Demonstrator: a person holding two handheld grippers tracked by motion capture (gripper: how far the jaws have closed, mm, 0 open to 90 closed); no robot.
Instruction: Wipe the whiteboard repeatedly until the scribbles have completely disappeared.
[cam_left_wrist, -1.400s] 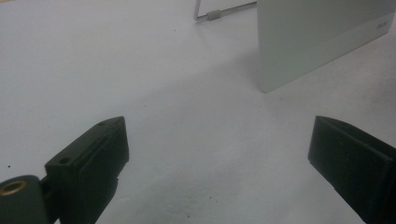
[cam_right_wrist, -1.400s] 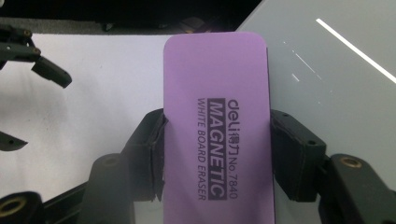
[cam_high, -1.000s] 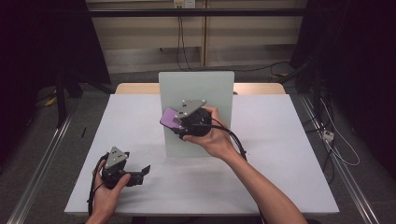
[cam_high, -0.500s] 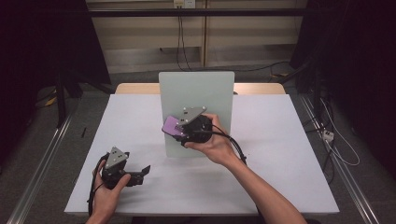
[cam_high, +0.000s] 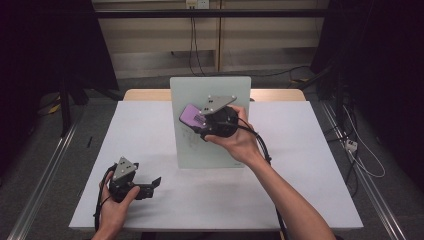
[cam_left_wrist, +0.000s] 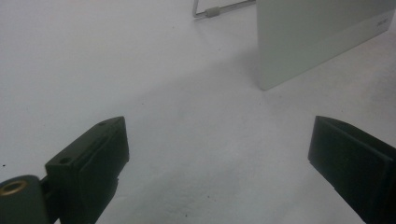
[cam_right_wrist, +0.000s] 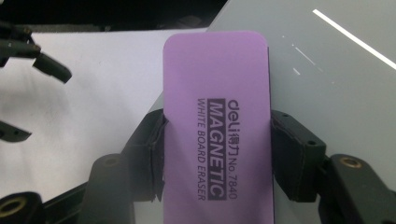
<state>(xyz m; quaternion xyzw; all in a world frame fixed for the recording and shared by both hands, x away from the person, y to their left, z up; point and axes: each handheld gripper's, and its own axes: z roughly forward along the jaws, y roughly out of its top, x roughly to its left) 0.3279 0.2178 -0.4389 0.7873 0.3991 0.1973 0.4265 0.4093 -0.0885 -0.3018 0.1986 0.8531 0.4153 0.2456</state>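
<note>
A small whiteboard (cam_high: 210, 145) stands upright at the middle of the white table (cam_high: 310, 165), with faint marks on its lower left. My right gripper (cam_high: 197, 120) is shut on a purple magnetic whiteboard eraser (cam_high: 191, 116), held against the board's upper face. In the right gripper view the eraser (cam_right_wrist: 217, 121) sits lengthwise between both pads (cam_right_wrist: 292, 154), with the board (cam_right_wrist: 336, 70) to its right. My left gripper (cam_high: 152, 184) rests low near the table's front left, open, with nothing between its fingers (cam_left_wrist: 91, 158). The board's lower corner (cam_left_wrist: 317, 42) lies ahead of it.
A thin metal stand leg (cam_left_wrist: 212, 11) of the board lies on the table behind it. A wooden table edge (cam_high: 145, 94) sits at the back. Dark floor and rails (cam_high: 45, 170) flank the table on both sides.
My right gripper has carried the eraser up the board's face, from its lower left toward the upper middle. The left gripper has stayed where it was.
</note>
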